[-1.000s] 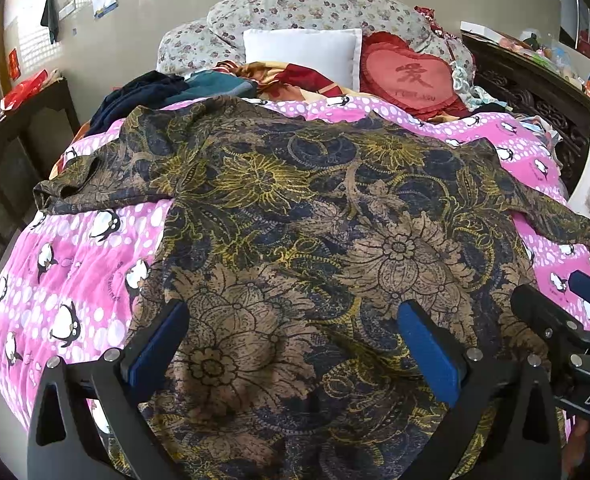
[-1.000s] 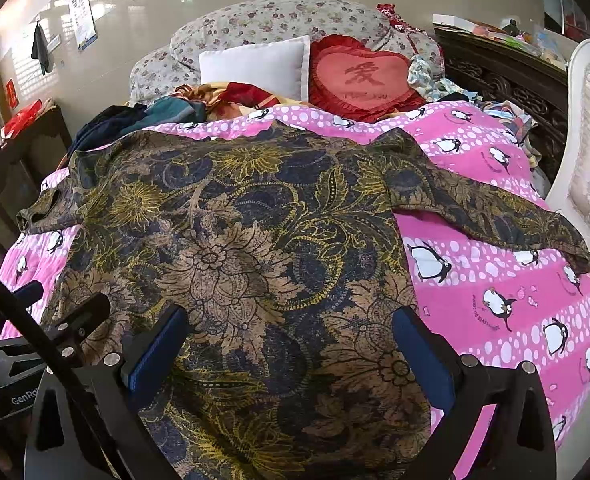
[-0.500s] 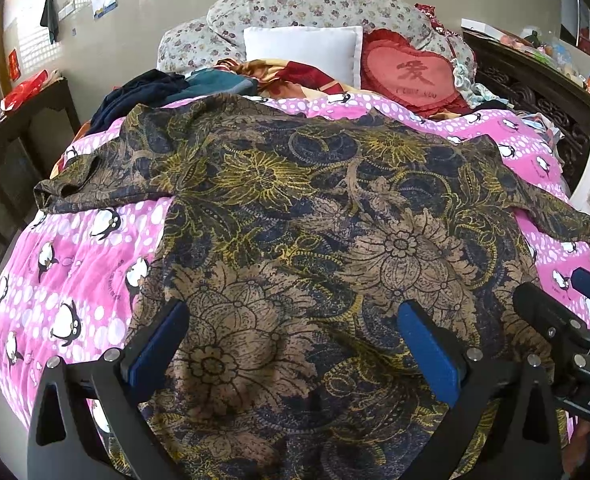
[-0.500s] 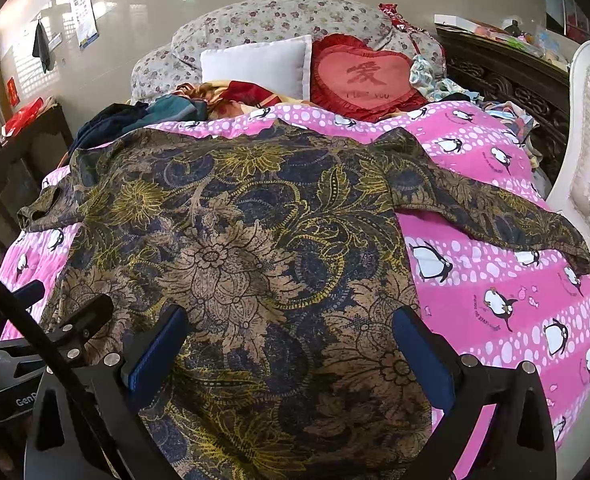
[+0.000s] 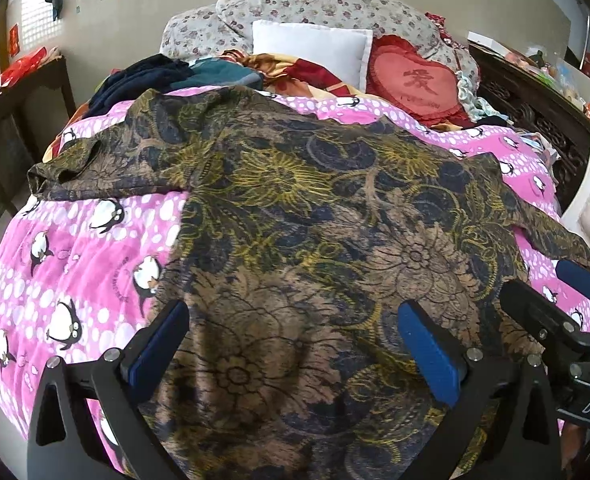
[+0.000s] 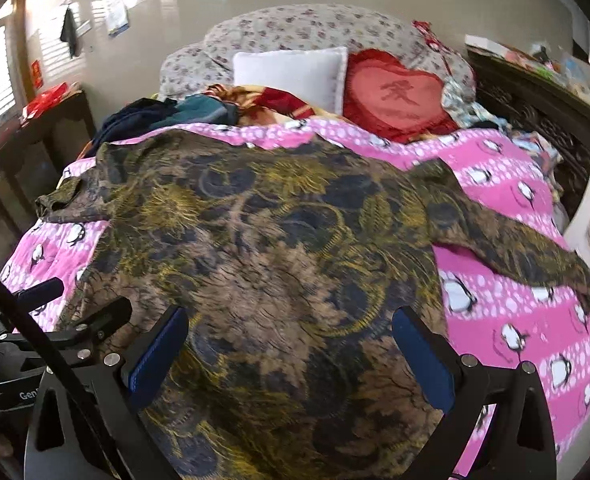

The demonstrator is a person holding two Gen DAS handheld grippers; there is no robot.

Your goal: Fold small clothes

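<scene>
The floral-print top [image 5: 295, 240] lies spread flat on the pink penguin blanket [image 5: 75, 264] straight ahead of both my grippers, its hem nearest me and its neckline at the far end; no fold has been made in it, so I judge the task barely begun. My left gripper [image 5: 293, 344] stands wide, blue pads well apart over the lower body of the top, holding nothing; my right gripper [image 6: 291, 344] is just as wide and empty, over the same hem area a little further right. The left sleeve [image 5: 95, 172] stretches out beyond and to the left of my left gripper, somewhat bunched at the cuff; the right sleeve [image 6: 515, 240] runs out beyond and to the right of my right gripper, lying flat on the blanket. What is left, as I judge it: bring each sleeve in across the body, fold the sides, then double the length. Far ahead a pile of other clothes [image 5: 183, 76] sits by the white pillow [image 5: 311, 50] and heart cushion [image 5: 415, 80]; those look unfolded too.
</scene>
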